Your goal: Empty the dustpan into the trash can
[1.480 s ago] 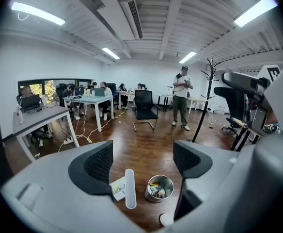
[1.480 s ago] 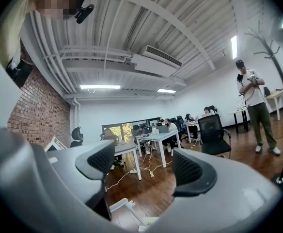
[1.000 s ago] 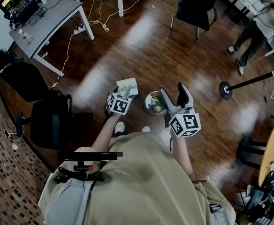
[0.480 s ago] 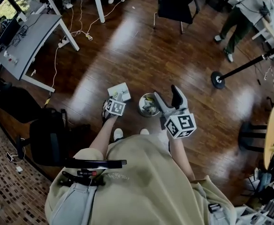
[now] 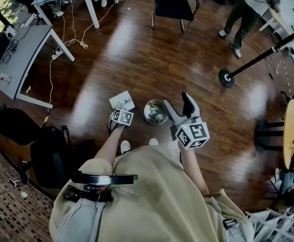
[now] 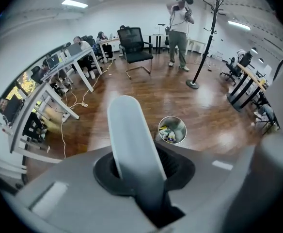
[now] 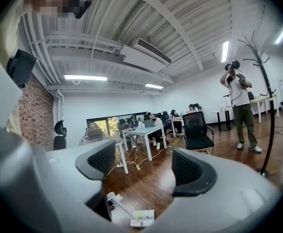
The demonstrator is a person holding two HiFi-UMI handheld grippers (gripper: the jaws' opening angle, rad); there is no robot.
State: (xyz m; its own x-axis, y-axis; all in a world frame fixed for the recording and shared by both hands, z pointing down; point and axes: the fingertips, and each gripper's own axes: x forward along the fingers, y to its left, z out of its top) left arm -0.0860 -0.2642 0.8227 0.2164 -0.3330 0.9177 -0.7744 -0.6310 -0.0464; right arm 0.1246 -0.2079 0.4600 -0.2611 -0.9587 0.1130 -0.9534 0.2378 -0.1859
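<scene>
1. At the near left of the scene, the left gripper (image 6: pixel 140 168) is clamped round the dustpan's white handle (image 6: pixel 131 140), whose rounded end stands out beyond the jaws.
2. Just beyond that grip, the dustpan (image 5: pixel 121 99) sits low over the wooden floor (image 5: pixel 152 59). It is just left of the trash can (image 5: pixel 155 112), not over it.
3. Right of the can, the right gripper (image 7: pixel 146 166) hangs with its jaws wide apart and nothing between them.
4. Handling, as I judge it: the pan looks like light, stiff plastic (its load is likely lighter still), so weight is no worry. The smooth handle may twist in the jaws when the pan is tipped. The handle is the sensible place to hold, and the free gripper could steady the pan's edge.
5. Hard to tell:
   - What lies in the pan is too small to make out.
   - Whether the pan touches the floor or hangs clear of it cannot be told.
   - The left gripper view cuts the pan off entirely.
   - The person's body hides the near floor.
</scene>
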